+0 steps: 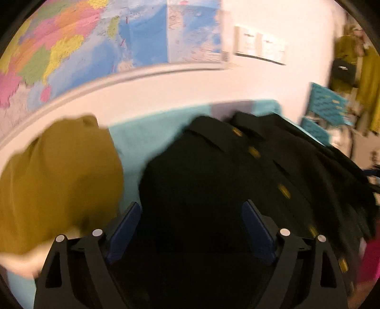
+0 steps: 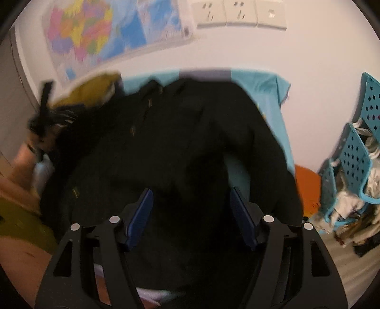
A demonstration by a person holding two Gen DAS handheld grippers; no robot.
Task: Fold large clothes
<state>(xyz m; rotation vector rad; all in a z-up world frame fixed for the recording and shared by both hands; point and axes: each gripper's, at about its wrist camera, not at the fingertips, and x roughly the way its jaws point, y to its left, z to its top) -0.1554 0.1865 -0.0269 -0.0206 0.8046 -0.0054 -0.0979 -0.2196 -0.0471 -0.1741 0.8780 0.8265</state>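
A large black button-up garment [image 1: 237, 171] with gold buttons lies spread on a turquoise cloth [image 1: 152, 140]. It also shows in the right wrist view [image 2: 190, 133]. My left gripper [image 1: 191, 214] is open just above the garment's near part, nothing between its blue pads. My right gripper [image 2: 191, 202] is open above the black garment, jaws wide and empty. An olive-yellow garment [image 1: 59, 180] lies to the left of the black one; it shows in the right wrist view [image 2: 87, 90] at the far left. Both views are motion-blurred.
A coloured map [image 1: 95, 40] hangs on the white wall behind. Blue perforated baskets [image 2: 353, 154] holding clothes stand at the right, with an orange item [image 2: 306, 187] beside them. Wall sockets [image 2: 239, 12] sit above. The other gripper [image 2: 45, 114] shows blurred at left.
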